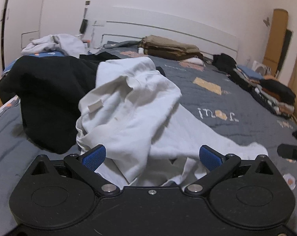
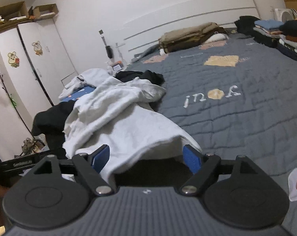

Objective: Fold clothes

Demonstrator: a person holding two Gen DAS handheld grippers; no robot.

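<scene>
Lying rumpled on the grey quilt [image 2: 236,118], the white garment [image 1: 132,110] spreads from a bunched heap beside black clothes [image 1: 50,98] down to both grippers. The left gripper [image 1: 152,157] stands spread wide, cloth between its blue pads but unpinched. The right gripper [image 2: 146,157] is likewise released, a hem edge draped over the gap between its fingers. I judge the fabric light, soft and limp; it will sag and crease wherever unsupported. Best hold looks to be the near hem, one corner per gripper. Folded stacks [image 1: 270,90] sit along the far side.
</scene>
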